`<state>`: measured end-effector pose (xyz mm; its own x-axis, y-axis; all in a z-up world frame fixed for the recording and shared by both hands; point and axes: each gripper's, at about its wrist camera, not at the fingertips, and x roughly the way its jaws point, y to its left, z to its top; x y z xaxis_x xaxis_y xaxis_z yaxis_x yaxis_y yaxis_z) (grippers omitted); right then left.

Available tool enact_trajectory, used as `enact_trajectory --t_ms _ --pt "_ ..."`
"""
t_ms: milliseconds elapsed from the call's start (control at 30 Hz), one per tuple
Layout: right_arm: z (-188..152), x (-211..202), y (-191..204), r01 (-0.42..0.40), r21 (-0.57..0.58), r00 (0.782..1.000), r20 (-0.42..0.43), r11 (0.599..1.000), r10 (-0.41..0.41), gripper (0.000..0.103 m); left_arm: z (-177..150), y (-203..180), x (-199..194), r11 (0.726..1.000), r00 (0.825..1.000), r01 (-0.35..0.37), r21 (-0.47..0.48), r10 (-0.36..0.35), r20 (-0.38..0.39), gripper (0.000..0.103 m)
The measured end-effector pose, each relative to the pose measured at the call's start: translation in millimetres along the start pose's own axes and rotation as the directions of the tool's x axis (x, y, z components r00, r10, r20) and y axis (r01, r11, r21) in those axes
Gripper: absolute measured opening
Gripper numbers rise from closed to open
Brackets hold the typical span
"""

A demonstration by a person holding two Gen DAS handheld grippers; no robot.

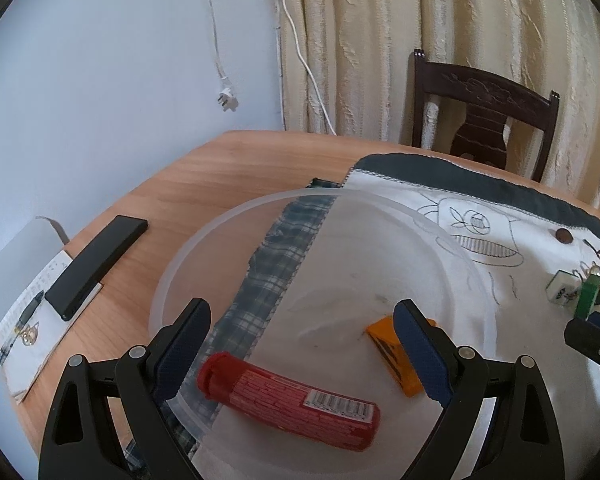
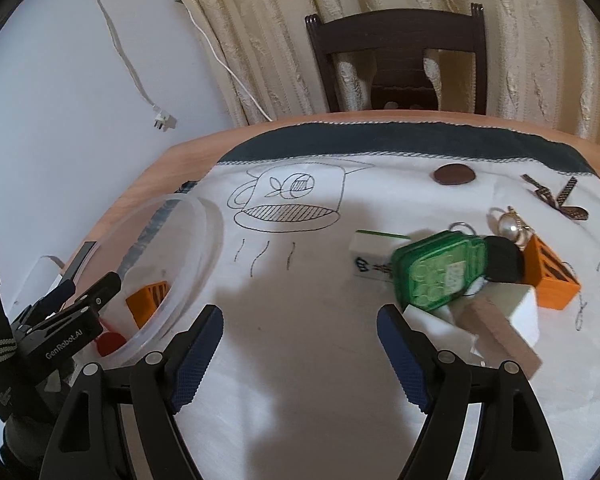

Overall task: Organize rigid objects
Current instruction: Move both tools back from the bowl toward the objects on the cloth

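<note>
Both grippers are spread wide, empty. The left gripper [image 1: 302,344] hovers over the translucent round plastic bowl [image 1: 172,264], which holds a red cylindrical tube [image 1: 288,400] and an orange block [image 1: 392,356]. The right gripper [image 2: 300,344] hangs above the white cloth [image 2: 300,280] near a green remote fob [image 2: 440,272]

My left claw [image 1: 302,354] has two black plastic arms that spread out like a letter V. Each arm has a triangle hole cut in it. Small round silver screws sit on the arms, two on each side. At the tips are dark blue pads [image 1: 420,354] with a bumpy, dotted skin.

My right claw [image 2: 300,354] looks just the same: black arms, silver screws, blue bumpy pads [image 2: 198,354].

Seen from my right claw, the left one is a black block with white letters that say "GenRobot.AI". A black strap with pale stripes hangs beside it.
</note>
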<state>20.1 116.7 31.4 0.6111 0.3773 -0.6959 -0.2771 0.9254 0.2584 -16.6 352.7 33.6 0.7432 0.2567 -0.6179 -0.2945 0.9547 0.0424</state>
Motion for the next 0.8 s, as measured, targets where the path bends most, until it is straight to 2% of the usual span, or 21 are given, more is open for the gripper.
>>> enact_trajectory --t_ms 200,433,800 --pt "-3.6 -20.4 -15.7 0.033 -0.01 0.999 0.042 0.999 -0.033 0.083 2.7 -13.1 -7.4 0.999 0.999 0.031 0.026 -0.031 -0.008 0.094" --pt "-10.9 -40.0 -53.3 0.083 0.048 0.995 0.058 0.995 -0.086 0.083 5.0 -38.7 -16.2 0.993 0.996 0.085 0.077 -0.084 -0.021 0.094" --pt "-23.1 -43.3 -86.6 0.135 0.098 0.99 0.017 0.986 -0.137 0.083 1.8 -85.1 -22.7 0.975 0.984 0.17 0.146 -0.161 -0.069 0.094"
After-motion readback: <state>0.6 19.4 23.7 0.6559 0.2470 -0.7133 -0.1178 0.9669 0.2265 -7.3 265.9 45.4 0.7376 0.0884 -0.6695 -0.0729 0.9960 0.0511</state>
